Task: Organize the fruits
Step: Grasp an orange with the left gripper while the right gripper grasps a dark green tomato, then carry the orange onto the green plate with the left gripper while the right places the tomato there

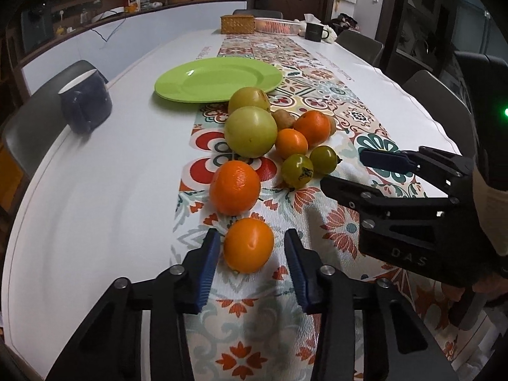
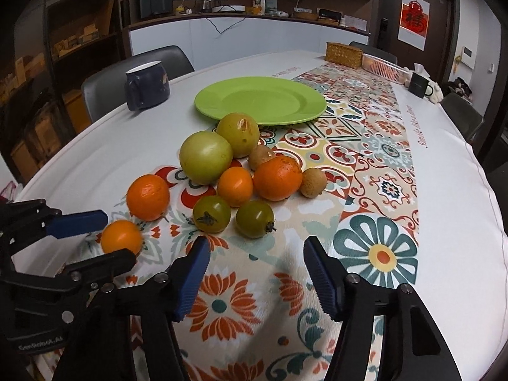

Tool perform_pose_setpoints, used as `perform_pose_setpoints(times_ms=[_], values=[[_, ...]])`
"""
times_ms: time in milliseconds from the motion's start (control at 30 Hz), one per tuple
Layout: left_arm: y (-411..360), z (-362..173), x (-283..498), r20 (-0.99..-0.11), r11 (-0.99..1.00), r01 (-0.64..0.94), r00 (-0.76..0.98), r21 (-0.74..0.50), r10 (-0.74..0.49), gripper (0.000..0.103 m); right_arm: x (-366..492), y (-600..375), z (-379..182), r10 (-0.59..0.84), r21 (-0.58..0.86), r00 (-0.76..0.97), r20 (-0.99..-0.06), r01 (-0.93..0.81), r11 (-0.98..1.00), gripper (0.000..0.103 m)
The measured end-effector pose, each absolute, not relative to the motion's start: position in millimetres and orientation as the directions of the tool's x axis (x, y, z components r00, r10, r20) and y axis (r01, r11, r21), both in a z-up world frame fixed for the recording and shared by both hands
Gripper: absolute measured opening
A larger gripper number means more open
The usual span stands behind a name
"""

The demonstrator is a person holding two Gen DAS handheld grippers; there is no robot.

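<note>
A pile of fruit lies on the patterned runner: two large green tomatoes (image 1: 250, 131), several oranges, two small dark green tomatoes (image 2: 254, 218) and brown longans. An empty green plate (image 1: 219, 77) sits behind the pile. My left gripper (image 1: 250, 247) is open, its jaws on either side of the nearest small orange (image 1: 248, 245) without squeezing it; that orange also shows in the right wrist view (image 2: 121, 237). My right gripper (image 2: 256, 274) is open and empty, just short of the small green tomatoes. It shows in the left wrist view (image 1: 346, 171).
A dark blue mug (image 2: 146, 85) stands at the table's left edge. A woven box (image 2: 344, 54), a pink basket (image 2: 382, 67) and a black mug (image 2: 419, 84) stand at the far end. Grey chairs surround the white table (image 1: 95, 190).
</note>
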State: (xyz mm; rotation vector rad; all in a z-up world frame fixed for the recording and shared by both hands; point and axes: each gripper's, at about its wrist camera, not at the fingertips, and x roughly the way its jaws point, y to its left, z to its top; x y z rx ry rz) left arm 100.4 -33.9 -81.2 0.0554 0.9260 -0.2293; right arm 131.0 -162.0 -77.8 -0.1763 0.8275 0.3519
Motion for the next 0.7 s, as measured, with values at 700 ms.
perform_pose_setpoints(times_ms=[700], values=[[-33, -79, 109, -0.796, 0.967, 0.241, 0.567, -0.086, -0.212, 0.034, 153, -155, -86, 0.28, 0.028, 0.576, -0.768, -0.406, 0.913, 0.03]])
